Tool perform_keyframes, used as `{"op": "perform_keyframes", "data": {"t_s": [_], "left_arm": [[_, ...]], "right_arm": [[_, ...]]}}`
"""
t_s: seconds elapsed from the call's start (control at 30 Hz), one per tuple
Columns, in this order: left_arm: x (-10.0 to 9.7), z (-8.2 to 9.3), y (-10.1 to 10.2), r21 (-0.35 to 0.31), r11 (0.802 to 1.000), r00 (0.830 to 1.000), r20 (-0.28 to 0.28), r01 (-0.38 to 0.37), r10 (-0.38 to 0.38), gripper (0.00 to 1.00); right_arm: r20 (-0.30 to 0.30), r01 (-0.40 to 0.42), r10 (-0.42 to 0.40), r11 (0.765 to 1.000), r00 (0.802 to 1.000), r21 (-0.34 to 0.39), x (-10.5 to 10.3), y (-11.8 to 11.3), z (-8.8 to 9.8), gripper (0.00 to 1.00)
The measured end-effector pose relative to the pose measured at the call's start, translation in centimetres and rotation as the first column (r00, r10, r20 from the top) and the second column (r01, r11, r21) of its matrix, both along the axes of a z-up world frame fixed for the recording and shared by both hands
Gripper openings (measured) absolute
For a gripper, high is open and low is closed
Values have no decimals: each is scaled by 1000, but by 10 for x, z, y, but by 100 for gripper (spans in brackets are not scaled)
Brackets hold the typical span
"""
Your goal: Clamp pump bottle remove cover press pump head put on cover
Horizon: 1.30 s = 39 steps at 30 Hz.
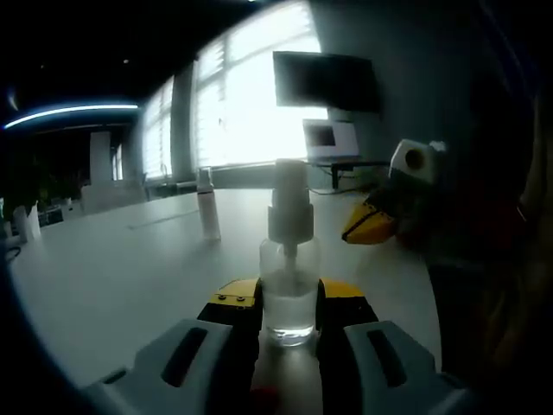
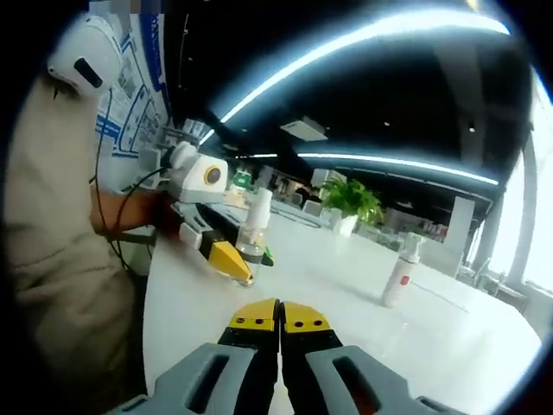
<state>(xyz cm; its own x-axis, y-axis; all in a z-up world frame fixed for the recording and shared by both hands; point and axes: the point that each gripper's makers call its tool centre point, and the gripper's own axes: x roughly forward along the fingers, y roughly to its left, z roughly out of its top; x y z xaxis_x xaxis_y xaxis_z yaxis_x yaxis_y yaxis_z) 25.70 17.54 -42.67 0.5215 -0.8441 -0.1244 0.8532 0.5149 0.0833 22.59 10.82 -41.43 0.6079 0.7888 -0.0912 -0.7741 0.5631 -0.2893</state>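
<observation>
Left tool (image 1: 289, 316): clamped around the clear pump bottle (image 1: 289, 285), which stands upright on the white counter (image 1: 112, 277).
Right tool (image 2: 280, 322): jaws pressed together, holding nothing, off to the bottle's right.
Far side: a white spray bottle (image 2: 399, 275) stands apart.

Left view close on pump bottle (image 1: 289, 259); right view farther, shares it.

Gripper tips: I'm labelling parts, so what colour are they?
Yellow, clearest on the right gripper in the right gripper view.
</observation>
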Motion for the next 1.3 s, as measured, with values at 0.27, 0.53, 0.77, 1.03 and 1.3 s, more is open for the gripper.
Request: {"op": "perform_keyframes", "data": {"t_s": [0.27, 0.53, 0.77, 1.03, 1.3], "left_arm": [[0, 0, 1, 1, 1000, 1000, 0, -1, 1, 15], [0, 0, 0, 3, 1000, 1000, 2, 0, 0, 15], [0, 0, 0, 4, 1000, 1000, 1, -1, 1, 15], [0, -1, 0, 5, 1000, 1000, 1, -2, 2, 15], [1, -1, 1, 5, 1000, 1000, -1, -2, 2, 15]], "right_arm": [[-51, 25, -21, 997, 999, 77, 5, -8, 3, 0], [-59, 21, -15, 996, 998, 89, 5, -8, 3, 0], [-62, -3, 8, 997, 998, 75, 2, -5, 1, 0], [-71, 19, -12, 994, 997, 107, 5, -9, 3, 0], [-59, 32, -26, 994, 998, 101, 6, -8, 4, 0]]}}
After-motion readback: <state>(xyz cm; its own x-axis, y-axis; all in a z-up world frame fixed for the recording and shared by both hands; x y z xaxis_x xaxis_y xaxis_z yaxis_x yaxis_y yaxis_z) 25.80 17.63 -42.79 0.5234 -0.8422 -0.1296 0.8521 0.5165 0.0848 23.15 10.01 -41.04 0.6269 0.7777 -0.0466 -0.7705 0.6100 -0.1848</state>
